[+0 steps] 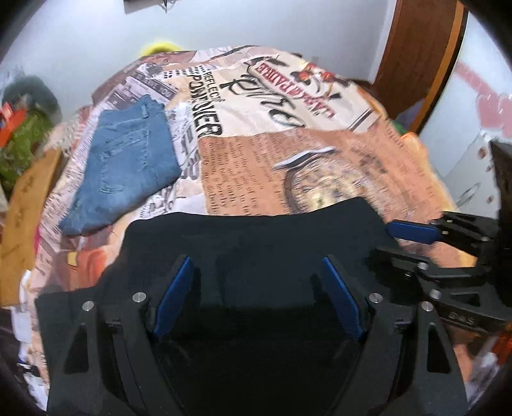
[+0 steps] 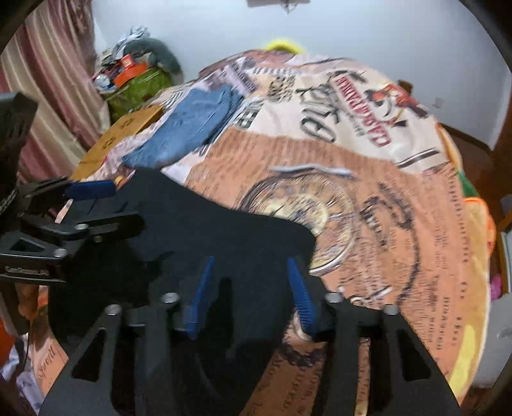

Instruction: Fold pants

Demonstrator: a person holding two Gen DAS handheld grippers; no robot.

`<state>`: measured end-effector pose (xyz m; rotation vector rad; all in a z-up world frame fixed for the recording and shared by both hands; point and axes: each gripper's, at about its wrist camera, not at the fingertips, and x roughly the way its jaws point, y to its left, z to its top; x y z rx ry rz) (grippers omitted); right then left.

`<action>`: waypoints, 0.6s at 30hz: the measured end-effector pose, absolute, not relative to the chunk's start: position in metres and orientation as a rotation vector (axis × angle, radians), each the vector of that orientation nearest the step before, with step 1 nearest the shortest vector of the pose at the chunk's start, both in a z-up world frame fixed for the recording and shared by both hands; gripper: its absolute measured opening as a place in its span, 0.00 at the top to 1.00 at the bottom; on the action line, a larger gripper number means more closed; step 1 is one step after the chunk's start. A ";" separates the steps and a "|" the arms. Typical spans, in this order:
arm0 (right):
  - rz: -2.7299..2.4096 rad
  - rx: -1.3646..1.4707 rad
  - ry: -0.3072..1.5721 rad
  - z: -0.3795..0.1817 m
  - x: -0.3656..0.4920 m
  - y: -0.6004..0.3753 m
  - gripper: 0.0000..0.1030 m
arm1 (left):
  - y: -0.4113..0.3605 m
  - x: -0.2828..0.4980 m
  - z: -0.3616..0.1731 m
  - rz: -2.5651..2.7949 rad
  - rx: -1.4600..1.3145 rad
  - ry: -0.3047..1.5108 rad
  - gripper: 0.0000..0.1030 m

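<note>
My black pants lie on the bed under me, looking partly folded. Both my grippers, left and right, are wide, holding nothing. Jeans sit folded.

Soft even indoor light, strong fisheye bending, dark vignetted corners, motion blur throughout, black fabric detail lost

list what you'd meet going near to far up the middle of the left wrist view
left gripper with its jaws open → black pants → printed bedspread → yellow object peeking over the bed's far edge → white wall
</note>
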<state>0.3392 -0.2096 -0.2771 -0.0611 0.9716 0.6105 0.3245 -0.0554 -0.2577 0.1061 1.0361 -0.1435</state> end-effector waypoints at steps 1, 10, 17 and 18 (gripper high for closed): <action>0.618 -0.059 0.980 -0.281 0.339 -0.209 0.67 | -0.059 0.325 -0.264 -0.124 0.144 1.038 0.21; 0.628 -0.065 1.034 -0.292 0.321 -0.221 0.74 | -0.061 0.304 -0.279 -0.112 0.254 1.054 0.21; 0.619 -0.047 1.061 -0.288 0.304 -0.228 0.74 | -0.049 0.277 -0.275 -0.107 0.238 1.056 0.20; 0.618 -0.046 1.062 -0.287 0.300 -0.229 0.74 | -0.048 0.273 -0.275 -0.104 0.243 1.057 0.19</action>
